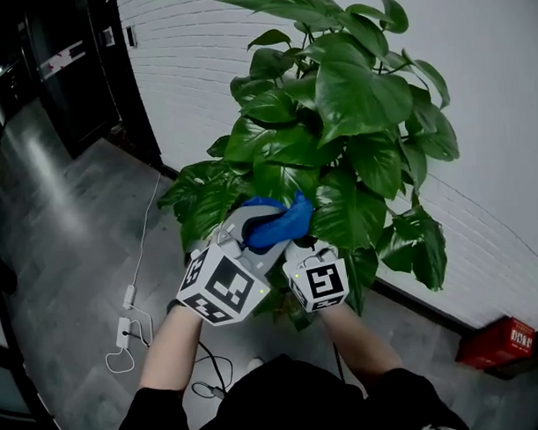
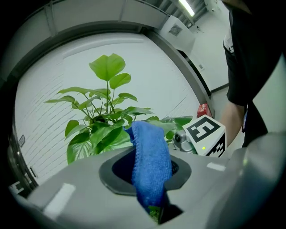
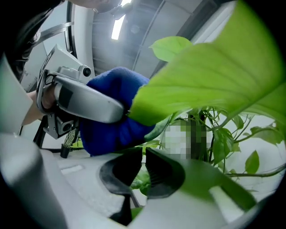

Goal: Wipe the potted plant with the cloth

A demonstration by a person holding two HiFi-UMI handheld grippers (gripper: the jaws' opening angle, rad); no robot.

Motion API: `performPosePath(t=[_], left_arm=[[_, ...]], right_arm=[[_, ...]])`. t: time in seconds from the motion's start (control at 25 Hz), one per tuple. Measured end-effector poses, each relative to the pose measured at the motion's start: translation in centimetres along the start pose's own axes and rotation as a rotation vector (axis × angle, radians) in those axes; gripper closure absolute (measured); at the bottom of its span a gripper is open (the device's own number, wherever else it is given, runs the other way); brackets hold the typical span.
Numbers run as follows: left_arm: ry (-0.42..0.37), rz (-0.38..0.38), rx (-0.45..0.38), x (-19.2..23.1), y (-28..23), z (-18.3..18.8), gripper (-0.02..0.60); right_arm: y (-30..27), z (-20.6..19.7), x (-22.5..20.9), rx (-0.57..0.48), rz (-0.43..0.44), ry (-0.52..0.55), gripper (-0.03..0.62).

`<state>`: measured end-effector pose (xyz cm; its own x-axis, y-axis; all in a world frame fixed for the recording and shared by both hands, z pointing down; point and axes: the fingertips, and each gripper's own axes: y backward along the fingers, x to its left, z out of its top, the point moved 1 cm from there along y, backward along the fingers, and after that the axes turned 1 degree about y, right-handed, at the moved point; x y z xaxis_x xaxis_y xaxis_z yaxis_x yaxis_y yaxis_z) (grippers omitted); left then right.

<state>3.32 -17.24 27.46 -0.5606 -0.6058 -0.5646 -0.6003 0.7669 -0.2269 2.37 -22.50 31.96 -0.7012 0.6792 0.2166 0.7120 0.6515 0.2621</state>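
The potted plant [image 1: 336, 119] stands against the wall with broad green leaves; its pot is hidden. My left gripper [image 1: 265, 227] is shut on a blue cloth [image 1: 283, 225], which it presses onto a low front leaf. In the left gripper view the cloth [image 2: 149, 156] hangs between the jaws of that gripper [image 2: 149, 172]. My right gripper [image 1: 304, 248] sits just under the cloth. In the right gripper view its jaws [image 3: 144, 167] stand almost together, with a strip of green leaf [image 3: 139, 180] in the thin gap. A big leaf [image 3: 201, 85] lies above them, its tip against the cloth [image 3: 107, 129].
A white brick wall [image 1: 202, 71] runs behind the plant. A red box [image 1: 498, 341] lies on the floor at the right. A power strip with a white cable [image 1: 127, 325] lies at the left, beyond it a dark doorway [image 1: 61, 67].
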Motion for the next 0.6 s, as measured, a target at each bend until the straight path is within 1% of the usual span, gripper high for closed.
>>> performPosePath(t=[0.08, 0.12, 0.24, 0.36, 0.4, 0.48, 0.6], left_arm=[[0.012, -0.006, -0.004, -0.2, 0.2, 0.1, 0.494], [0.006, -0.016, -0.006, -0.5, 0.4, 0.2, 0.494], [-0.058, -0.045, -0.004, -1.7, 0.7, 0.6, 0.494], [-0.098, -0.01, -0.002, -1.7, 1.9, 1.1, 0.494], [-0.098, 0.009, -0.017, -1.3, 2.7, 1.6, 0.494], [-0.091, 0.045, -0.076, -0.3, 4.6, 3.5, 0.494], [-0.135, 0.097, -0.211, 2.0, 7.0, 8.1, 0.494]], right_arm=[[0.0, -0.1, -0.1, 0.001, 0.004, -0.003, 0.579], [0.1, -0.2, -0.1, 0.004, 0.007, -0.001, 0.579], [0.2, -0.3, 0.0, 0.012, 0.016, 0.01, 0.579], [0.4, -0.5, 0.4, 0.017, 0.025, 0.012, 0.579], [0.5, -0.5, 0.4, 0.018, 0.028, 0.014, 0.579], [0.9, -0.5, 0.4, 0.021, 0.031, 0.021, 0.579], [1.7, -0.7, -0.7, 0.031, 0.009, 0.025, 0.579]])
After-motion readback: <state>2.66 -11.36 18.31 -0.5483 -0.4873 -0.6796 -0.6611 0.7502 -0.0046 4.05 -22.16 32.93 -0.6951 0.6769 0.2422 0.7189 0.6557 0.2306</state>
